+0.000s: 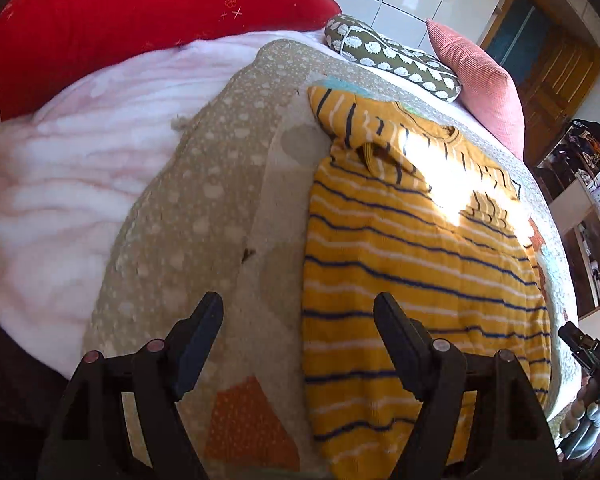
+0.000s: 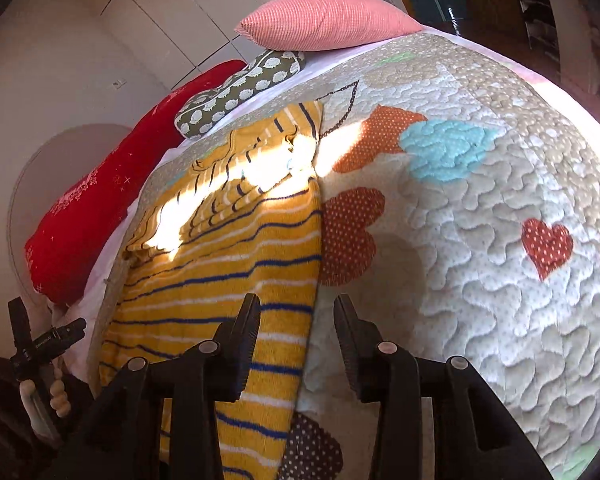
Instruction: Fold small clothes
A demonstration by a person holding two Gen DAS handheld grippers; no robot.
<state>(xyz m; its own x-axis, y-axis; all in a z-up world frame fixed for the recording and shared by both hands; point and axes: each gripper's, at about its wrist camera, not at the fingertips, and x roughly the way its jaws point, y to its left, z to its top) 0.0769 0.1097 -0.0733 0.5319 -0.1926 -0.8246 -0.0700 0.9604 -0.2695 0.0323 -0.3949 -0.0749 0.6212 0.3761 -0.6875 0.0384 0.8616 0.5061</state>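
Yellow striped top, hem cut off; left claw wide, right claw narrower, both empty.

Bright daylight, blown-out sun patch across the striped garment, slight blur; fisheye bending, dark corners

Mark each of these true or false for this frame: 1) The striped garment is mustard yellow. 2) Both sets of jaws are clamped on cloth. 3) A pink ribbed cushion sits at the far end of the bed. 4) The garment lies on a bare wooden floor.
1) True: the mustard-yellow knitted garment has navy and white stripes.
2) False: the left gripper and right gripper both stand open with nothing held.
3) True: the pink ribbed cushion sits there, beside a green patterned pillow.
4) False: it lies on a beige quilted bedspread with heart patches.
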